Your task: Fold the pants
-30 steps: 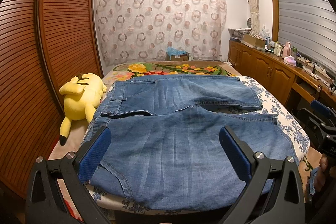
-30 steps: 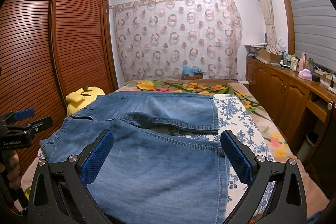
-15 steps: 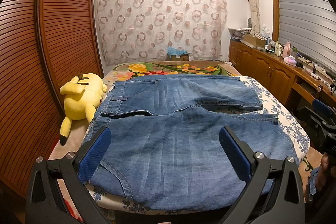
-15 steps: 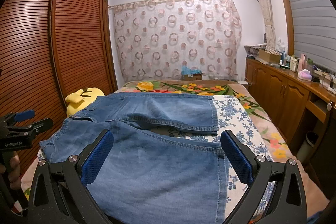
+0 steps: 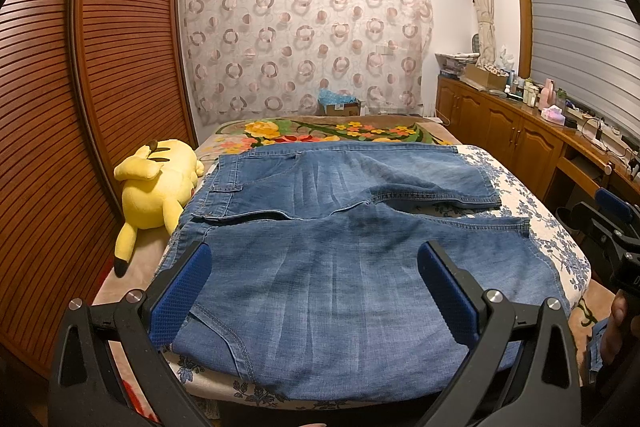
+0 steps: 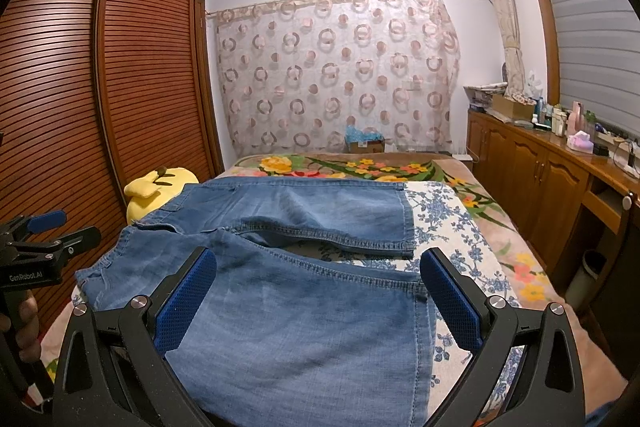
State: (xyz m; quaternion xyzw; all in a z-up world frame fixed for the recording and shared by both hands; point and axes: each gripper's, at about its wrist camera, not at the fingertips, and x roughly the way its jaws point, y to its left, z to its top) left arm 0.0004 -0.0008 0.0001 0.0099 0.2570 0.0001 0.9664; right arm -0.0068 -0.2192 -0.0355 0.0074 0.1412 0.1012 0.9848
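Over on the far left the slatted wardrobe (image 5: 80, 99) is standing along the bed, and a yellow plush toy (image 5: 154, 187) is lying on its side right against the waistband end of the jeans. The jeans (image 5: 340, 267) are lying flat and unfolded across the floral bedspread (image 5: 560, 239), waist toward the wardrobe side, the two legs running out to the right with a gap opening between them. The left gripper (image 5: 316, 291) is hovering above the near leg, jaws spread wide, released, holding nothing. Moving across, the right gripper (image 6: 318, 303) is hanging over the same near leg closer to its hem, its blue pads (image 6: 186, 301) also wide apart with only air between them. On the far right a wooden cabinet (image 6: 552, 183) is lining the wall, its top crowded with bottles.
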